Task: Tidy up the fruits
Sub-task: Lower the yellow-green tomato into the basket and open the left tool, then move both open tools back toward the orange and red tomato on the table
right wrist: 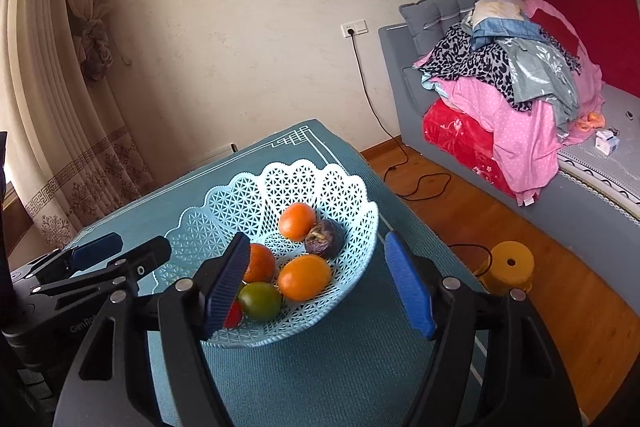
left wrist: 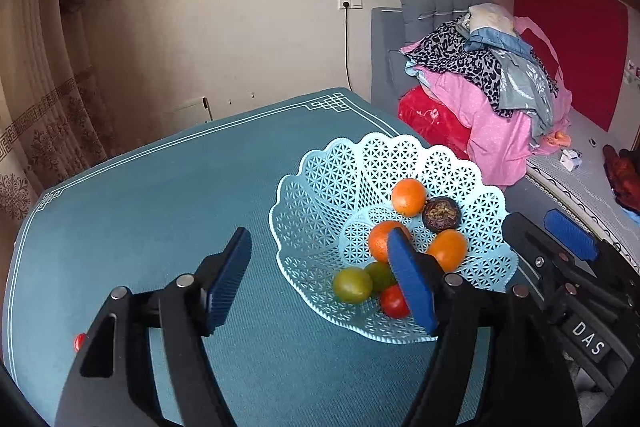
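Three oranges (left wrist: 408, 197) sit in the pale blue lattice basket (left wrist: 320, 187), and it's a full house in there: a dark purple wrinkled fruit (left wrist: 442, 213) tucked between the far orange and the right one, two green tomatoes (left wrist: 352, 285) side by side toward the near rim, and a red tomato (left wrist: 394, 301) just beside them. All of these are round, so no long axis to call. The basket itself stands upright on the teal table (left wrist: 160, 187), its scalloped rim flaring outward, toward the table's right side.

Left gripper (left wrist: 320, 279) hangs low over the near rim, fingers (left wrist: 230, 279) spread wide with nothing between them; the right-hand finger overlaps the near orange and the red tomato in the left wrist view, touching or not, I cannot tell. Right gripper (right wrist: 316, 283) is also spread and empty, angled down at the basket from the other side, its left finger over the rim.

One small red fruit (left wrist: 80, 341) lies alone on the table, well apart, at the far left edge. Beyond, a pile of clothes (right wrist: 512, 87) rests on a bed.
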`<action>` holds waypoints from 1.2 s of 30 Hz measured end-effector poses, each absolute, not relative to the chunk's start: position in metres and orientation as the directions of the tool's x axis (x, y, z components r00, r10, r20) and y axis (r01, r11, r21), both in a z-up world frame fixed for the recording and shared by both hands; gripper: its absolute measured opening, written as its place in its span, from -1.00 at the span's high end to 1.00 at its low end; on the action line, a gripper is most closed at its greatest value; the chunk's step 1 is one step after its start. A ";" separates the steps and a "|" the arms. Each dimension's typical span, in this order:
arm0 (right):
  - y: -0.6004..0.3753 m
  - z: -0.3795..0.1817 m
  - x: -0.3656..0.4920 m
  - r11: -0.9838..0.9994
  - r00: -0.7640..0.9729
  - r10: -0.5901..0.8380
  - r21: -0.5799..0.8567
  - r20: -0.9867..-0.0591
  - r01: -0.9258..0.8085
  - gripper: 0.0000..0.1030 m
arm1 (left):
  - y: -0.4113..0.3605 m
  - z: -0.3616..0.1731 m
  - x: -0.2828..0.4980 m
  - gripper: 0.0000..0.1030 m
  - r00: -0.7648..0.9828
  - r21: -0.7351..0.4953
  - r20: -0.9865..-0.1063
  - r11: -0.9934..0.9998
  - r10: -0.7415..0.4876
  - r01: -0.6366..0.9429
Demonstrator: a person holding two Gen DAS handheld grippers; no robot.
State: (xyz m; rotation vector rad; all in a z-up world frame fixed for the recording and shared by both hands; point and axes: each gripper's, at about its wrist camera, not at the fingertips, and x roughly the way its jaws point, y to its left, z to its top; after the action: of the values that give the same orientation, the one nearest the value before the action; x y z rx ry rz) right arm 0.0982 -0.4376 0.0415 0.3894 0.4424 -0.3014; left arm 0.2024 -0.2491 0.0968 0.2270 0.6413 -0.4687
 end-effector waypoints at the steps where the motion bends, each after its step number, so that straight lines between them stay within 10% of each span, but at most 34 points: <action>1: -0.438 0.041 0.098 0.883 0.862 -0.197 0.297 -0.468 0.363 -0.36 | -0.247 0.096 0.204 -0.40 0.703 0.059 -0.622 0.875 -0.344 0.480; 36: -0.348 0.062 0.109 0.954 0.887 -0.074 0.225 -0.455 0.196 -0.51 | -0.075 0.076 0.223 -0.69 0.745 0.029 -0.661 0.990 -0.084 0.137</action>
State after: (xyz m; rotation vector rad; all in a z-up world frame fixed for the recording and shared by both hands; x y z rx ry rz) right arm 0.1091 -0.3483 0.0617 0.2706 0.4595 -0.1421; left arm 0.2226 -0.0754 0.0758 0.0771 0.7199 -0.1213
